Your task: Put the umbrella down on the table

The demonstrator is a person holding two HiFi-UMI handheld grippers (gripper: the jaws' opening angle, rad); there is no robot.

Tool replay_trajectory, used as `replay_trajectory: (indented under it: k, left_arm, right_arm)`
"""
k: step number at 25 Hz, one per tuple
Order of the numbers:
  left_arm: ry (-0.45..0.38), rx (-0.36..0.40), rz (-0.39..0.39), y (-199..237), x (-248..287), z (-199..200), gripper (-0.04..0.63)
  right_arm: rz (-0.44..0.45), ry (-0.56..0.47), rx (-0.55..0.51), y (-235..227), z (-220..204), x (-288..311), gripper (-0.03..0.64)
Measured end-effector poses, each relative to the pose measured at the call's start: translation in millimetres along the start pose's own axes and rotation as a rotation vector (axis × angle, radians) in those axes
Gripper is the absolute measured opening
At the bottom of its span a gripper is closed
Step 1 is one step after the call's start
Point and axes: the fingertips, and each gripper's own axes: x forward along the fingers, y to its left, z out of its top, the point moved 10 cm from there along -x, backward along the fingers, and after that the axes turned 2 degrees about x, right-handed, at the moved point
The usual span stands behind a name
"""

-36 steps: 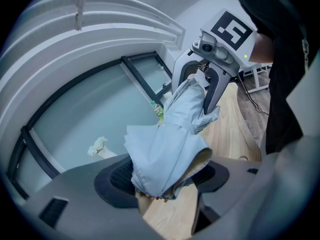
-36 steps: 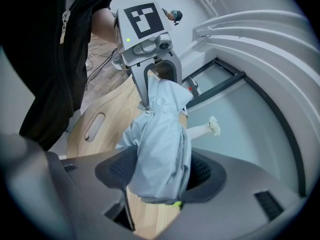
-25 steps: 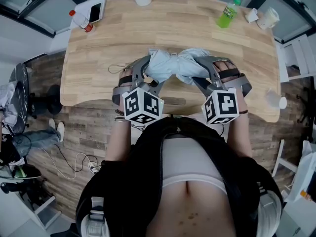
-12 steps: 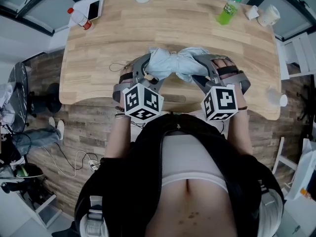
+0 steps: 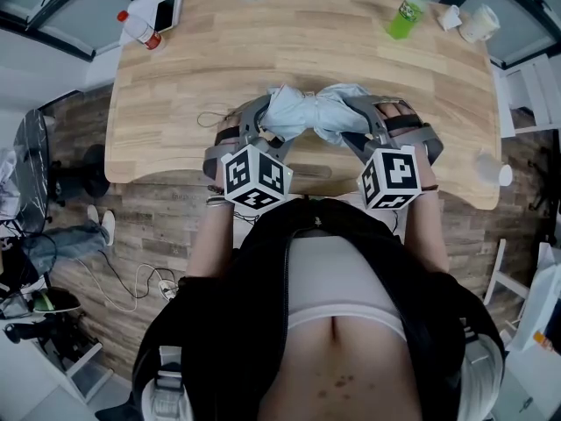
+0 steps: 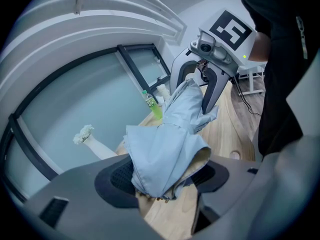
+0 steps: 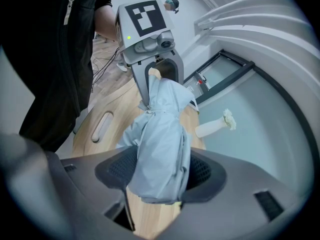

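Folded pale-blue umbrella held over near edge of surface. Left gripper fingers pinch one end, right gripper fingers pinch the other. Remaining, likely: lowering, release.

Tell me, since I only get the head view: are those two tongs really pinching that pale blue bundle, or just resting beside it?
Observer: Pinching. The left gripper view shows the left tongs shut on one end of the folded umbrella.
Operator: And the other side?
Observer: The right gripper view shows the right tongs shut on the opposite end, with cloth bunched between them.
Operator: What's the white thing at the very top of my picture?
Observer: A white vase with a pale tufted flower in its mouth.
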Motion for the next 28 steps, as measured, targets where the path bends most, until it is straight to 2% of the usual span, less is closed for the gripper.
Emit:
replay_trajectory:
  k: [28]
  left_arm:
    - [0.030,-0.045,-0.064,-17.4,14.1,-18.3,0.299]
  right_arm:
    - [0.087,0.012,0.016,17.8,-4.9,19.9,0.293]
